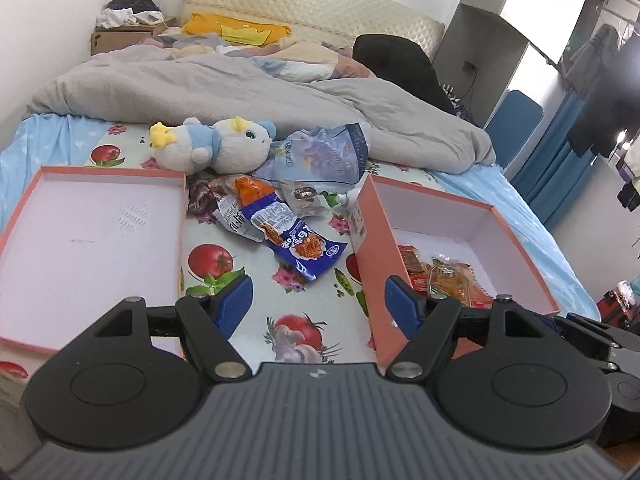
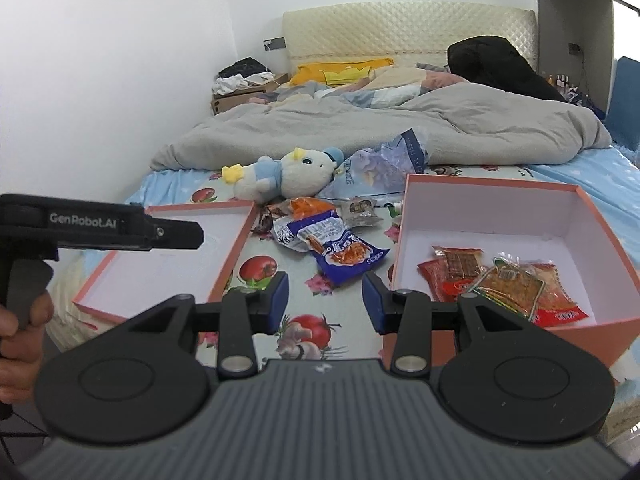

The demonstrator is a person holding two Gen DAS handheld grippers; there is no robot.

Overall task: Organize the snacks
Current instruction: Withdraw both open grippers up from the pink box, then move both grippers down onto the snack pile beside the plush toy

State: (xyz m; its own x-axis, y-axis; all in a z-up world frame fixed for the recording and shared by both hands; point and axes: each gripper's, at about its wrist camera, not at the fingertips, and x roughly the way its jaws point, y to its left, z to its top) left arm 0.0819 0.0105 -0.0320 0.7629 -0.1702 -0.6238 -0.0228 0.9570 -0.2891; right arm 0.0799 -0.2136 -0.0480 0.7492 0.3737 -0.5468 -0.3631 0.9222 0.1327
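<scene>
Snacks half sorted on a bed spread with a fruit-print sheet: at left, a shallow pink-edged lid or tray lies bare; between the boxes a loose pile of packets, a blue noodle-snack bag on top, waits beside a plush toy; at right, the deeper pink box already holds what look like three or four red and orange packets. Left tool hovers spread wide and empty above the sheet; right tool hangs partly parted, grasping nothing. Most of the pile remains to be boxed.
</scene>
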